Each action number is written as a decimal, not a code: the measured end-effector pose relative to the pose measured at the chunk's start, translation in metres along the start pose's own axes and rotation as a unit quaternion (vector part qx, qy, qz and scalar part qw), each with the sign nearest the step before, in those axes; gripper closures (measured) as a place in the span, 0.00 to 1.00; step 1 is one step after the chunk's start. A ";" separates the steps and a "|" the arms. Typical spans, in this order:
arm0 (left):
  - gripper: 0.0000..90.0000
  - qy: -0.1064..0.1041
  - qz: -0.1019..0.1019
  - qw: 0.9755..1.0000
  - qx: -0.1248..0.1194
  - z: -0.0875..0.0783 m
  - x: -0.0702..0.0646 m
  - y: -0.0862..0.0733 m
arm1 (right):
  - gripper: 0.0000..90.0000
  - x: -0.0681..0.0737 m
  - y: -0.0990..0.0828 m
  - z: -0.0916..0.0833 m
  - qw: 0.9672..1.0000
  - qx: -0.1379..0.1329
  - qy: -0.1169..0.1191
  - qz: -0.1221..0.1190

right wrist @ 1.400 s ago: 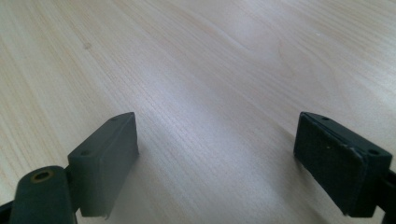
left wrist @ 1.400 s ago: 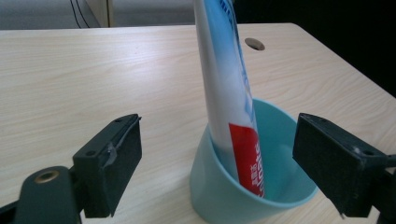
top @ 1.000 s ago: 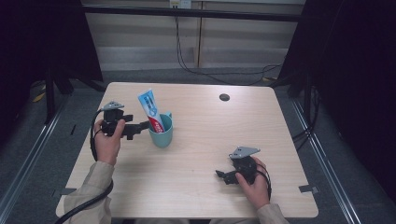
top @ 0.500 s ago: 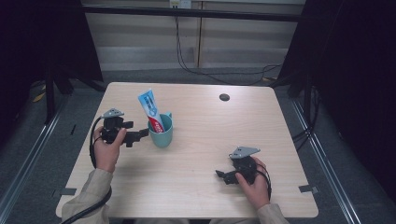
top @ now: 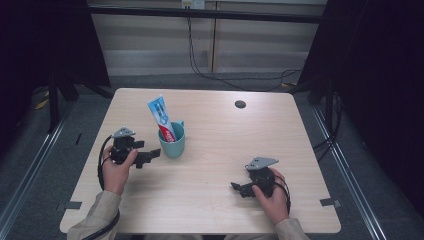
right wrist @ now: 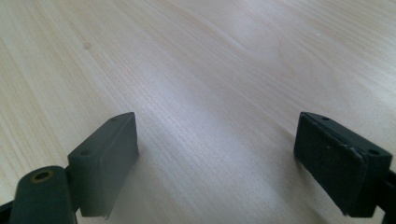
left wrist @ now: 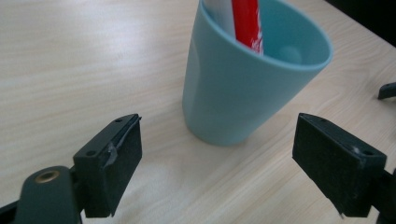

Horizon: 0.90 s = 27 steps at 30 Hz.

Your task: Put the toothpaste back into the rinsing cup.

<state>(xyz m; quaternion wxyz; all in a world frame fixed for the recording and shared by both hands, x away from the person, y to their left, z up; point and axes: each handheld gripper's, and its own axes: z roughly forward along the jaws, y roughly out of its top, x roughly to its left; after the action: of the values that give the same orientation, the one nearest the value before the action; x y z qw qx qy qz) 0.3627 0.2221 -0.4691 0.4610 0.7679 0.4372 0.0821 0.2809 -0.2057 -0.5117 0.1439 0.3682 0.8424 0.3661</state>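
Nearest the person, at the near right of the wooden table [top: 210,200], the right gripper [top: 239,189] rests low over the bare top in the person's right hand [top: 272,197], with its grey three-cornered plate on top. In the right gripper view its jaws stand wide apart with nothing but pale wood grain between them, and the pads [right wrist: 109,161] sit just above the surface.

A little farther in and on the left side of the table, the left gripper [top: 150,156] is held in the person's left hand [top: 116,167], a beige sleeve [top: 97,220] reaching back to the near edge and a black cable looping off its left side. It points right, toward the light blue cup [top: 172,140], and sits just beside it without touching. In the left gripper view its jaws are spread wide and hold nothing; the cup [left wrist: 247,79] stands on the wood just beyond the gap between them.

The cup stands upright, left of the table's middle. A toothpaste tube [top: 162,117] stands in it, leaning to the far left, its red end down inside and its blue and white body rising well above the rim.

Farther still, near the far edge and right of centre, a small dark round grommet [top: 240,104] sits in the tabletop, well apart from everything else.
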 end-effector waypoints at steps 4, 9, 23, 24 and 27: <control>0.18 -0.003 0.001 1.000 0.005 0.002 0.002 -0.008 | 0.15 0.000 0.000 0.000 1.000 0.000 0.000 0.000; 0.18 -0.001 0.006 1.000 0.009 0.003 0.002 -0.015 | 0.15 0.000 0.000 0.000 1.000 0.000 0.000 0.000; 0.18 0.023 0.035 0.998 0.042 0.008 -0.001 -0.034 | 0.15 0.000 0.000 0.000 1.000 0.000 0.000 0.000; 0.18 0.024 0.037 0.998 0.044 0.007 -0.001 -0.035 | 0.15 0.000 0.000 0.000 1.000 0.000 0.000 0.000; 0.18 0.033 0.048 0.997 0.052 0.007 -0.002 -0.037 | 0.15 0.000 0.000 0.000 1.000 0.000 0.000 0.000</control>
<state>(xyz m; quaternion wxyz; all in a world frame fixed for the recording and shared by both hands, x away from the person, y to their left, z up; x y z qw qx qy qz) 0.3432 0.2236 -0.5012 0.4015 0.8078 0.4183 0.1064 0.2809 -0.2057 -0.5117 0.1439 0.3683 0.8424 0.3661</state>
